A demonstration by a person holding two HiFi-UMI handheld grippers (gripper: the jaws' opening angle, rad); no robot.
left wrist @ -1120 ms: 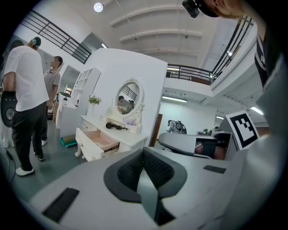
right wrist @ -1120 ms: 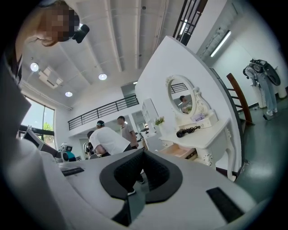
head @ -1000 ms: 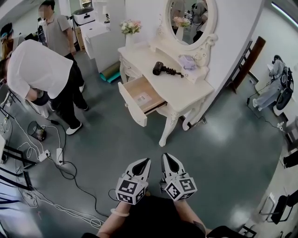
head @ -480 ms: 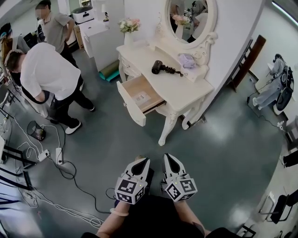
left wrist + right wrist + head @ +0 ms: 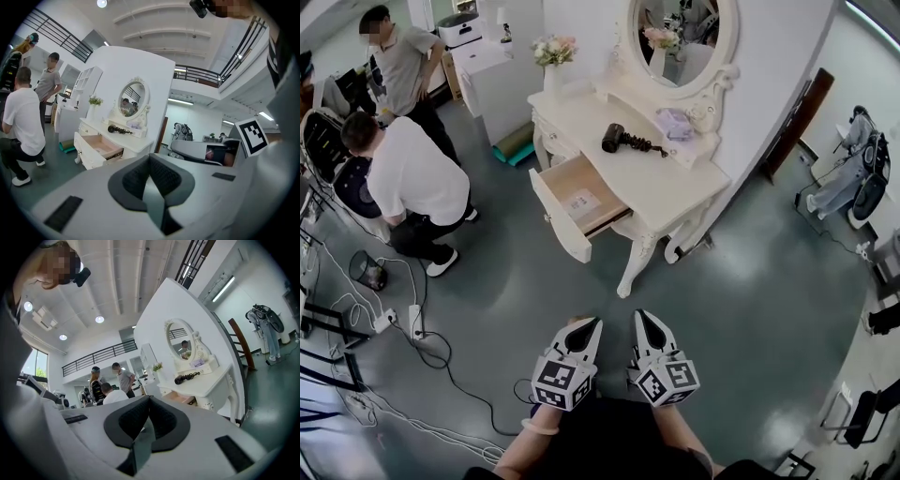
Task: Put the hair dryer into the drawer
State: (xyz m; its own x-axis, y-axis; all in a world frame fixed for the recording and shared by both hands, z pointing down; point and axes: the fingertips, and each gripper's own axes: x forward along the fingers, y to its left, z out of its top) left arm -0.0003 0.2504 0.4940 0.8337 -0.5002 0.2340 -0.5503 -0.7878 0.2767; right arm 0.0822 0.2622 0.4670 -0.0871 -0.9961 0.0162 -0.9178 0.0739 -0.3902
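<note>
A black hair dryer [image 5: 617, 139] with a coiled cord lies on top of the white dressing table [image 5: 670, 192], below the oval mirror. It also shows small in the left gripper view as the hair dryer [image 5: 114, 129] and in the right gripper view as the hair dryer [image 5: 184, 378]. The table's drawer [image 5: 577, 199] stands pulled out with a flat card inside. My left gripper [image 5: 587, 327] and right gripper [image 5: 644, 323] hang side by side over the floor, well short of the table. Both are shut and hold nothing.
A person in a white shirt [image 5: 417, 183] bends over at the left, another person [image 5: 398, 56] stands behind. Cables and a power strip [image 5: 417, 314] lie on the floor at left. A vase of flowers [image 5: 553, 56] stands on the table's far end. A chair [image 5: 792, 122] leans at right.
The dressing table has drawn slightly nearer in the head view as I step forward. The bent-over person has shifted and crouched lower at the left. Both grippers stay shut.
</note>
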